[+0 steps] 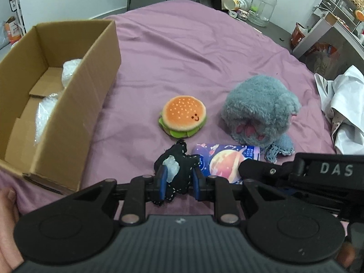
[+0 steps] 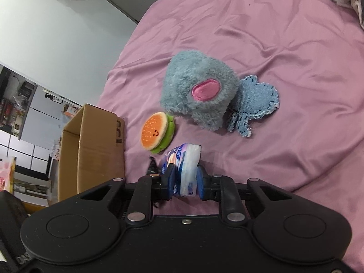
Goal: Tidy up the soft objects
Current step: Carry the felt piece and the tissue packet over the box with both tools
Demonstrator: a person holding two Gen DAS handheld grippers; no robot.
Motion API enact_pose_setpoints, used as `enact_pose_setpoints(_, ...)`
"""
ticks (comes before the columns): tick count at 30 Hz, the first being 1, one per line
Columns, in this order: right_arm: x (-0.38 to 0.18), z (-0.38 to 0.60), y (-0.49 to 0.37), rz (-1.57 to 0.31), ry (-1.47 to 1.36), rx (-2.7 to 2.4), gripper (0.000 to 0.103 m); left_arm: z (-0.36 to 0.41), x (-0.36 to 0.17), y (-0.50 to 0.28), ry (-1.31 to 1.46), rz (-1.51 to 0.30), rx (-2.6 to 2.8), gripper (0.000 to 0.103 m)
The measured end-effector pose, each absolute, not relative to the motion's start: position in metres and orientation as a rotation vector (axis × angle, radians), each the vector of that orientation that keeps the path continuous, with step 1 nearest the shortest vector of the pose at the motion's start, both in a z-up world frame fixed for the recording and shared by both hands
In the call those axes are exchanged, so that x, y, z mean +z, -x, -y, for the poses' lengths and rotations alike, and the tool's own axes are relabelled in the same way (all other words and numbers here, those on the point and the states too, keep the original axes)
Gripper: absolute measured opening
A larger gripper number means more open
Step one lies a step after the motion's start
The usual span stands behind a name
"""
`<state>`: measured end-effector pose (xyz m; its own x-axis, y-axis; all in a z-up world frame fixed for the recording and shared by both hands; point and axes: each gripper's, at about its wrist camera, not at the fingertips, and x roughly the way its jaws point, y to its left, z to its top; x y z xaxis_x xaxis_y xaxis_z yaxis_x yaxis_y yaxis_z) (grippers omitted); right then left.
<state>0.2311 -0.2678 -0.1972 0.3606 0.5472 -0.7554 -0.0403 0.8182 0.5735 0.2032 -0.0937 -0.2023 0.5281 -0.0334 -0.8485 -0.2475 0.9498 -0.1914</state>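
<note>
My left gripper (image 1: 178,177) is shut on a small black stitched fabric toy (image 1: 179,159) just above the purple bedsheet (image 1: 182,45). My right gripper (image 2: 185,182) is shut on a tissue pack (image 2: 185,159) printed with planets; the pack also shows in the left wrist view (image 1: 224,161). A burger plush (image 1: 183,116) lies ahead of both grippers, also in the right wrist view (image 2: 157,134). A fluffy blue paw plush (image 1: 259,111) lies to the right, also in the right wrist view (image 2: 198,88), partly over a blue denim piece (image 2: 254,102). An open cardboard box (image 1: 68,95) stands on the left.
White plastic bags (image 1: 45,111) lie inside the box. White cloth (image 1: 341,104) is piled at the bed's right edge. A glass jar (image 1: 262,5) and clutter stand on the floor beyond the bed. The box also shows in the right wrist view (image 2: 95,145).
</note>
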Motion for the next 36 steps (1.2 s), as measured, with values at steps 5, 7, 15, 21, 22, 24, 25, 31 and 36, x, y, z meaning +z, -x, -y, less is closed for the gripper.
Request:
enact_pose_setpoints(5,-0.199,0.264,-0.232,-1.15,-0.529,0.428,0.029,0.089,-0.208,-0.206,0.327,-1.018,0.128,0.022)
enact_pose_setpoints(7,-0.201,0.262,-0.234,-1.144,-0.532,0.428,0.031,0.087,-0.208,-0.206,0.335,-1.019,0.126,0.022)
enact_pose_setpoints(15,-0.221,0.266,-0.243,-1.194,-0.632,0.41,0.031,0.079,-0.21,-0.207,0.364,-1.022,0.13,0.022)
enact_pose_setpoints(21,-0.218,0.271,-0.24,-1.166,-0.666,0.425,0.018,0.075,-0.207,-0.207,0.387,-1.029,0.134,0.022)
enact_pose_setpoints(22,-0.216,0.27,-0.239,-1.159,-0.646,0.425,0.017,0.074,-0.206,-0.206,0.391,-1.028,0.134,0.022)
enact_pose_setpoints(24,-0.213,0.268,-0.237,-1.15,-0.629,0.434,0.016,0.074,-0.202,-0.204,0.391,-1.023,0.13,0.022)
enact_pose_setpoints(25,-0.211,0.268,-0.237,-1.148,-0.621,0.433,0.016,0.074,-0.2,-0.203,0.391,-1.02,0.129,0.022)
enact_pose_setpoints(31,-0.184,0.261,-0.229,-1.08,-0.49,0.364,0.016,0.072,-0.176,-0.195,0.384,-0.982,0.116,0.022)
enact_pose_setpoints(36,-0.164,0.256,-0.219,-1.036,-0.445,0.35,0.016,0.069,-0.155,-0.191,0.386,-0.946,0.103,0.022)
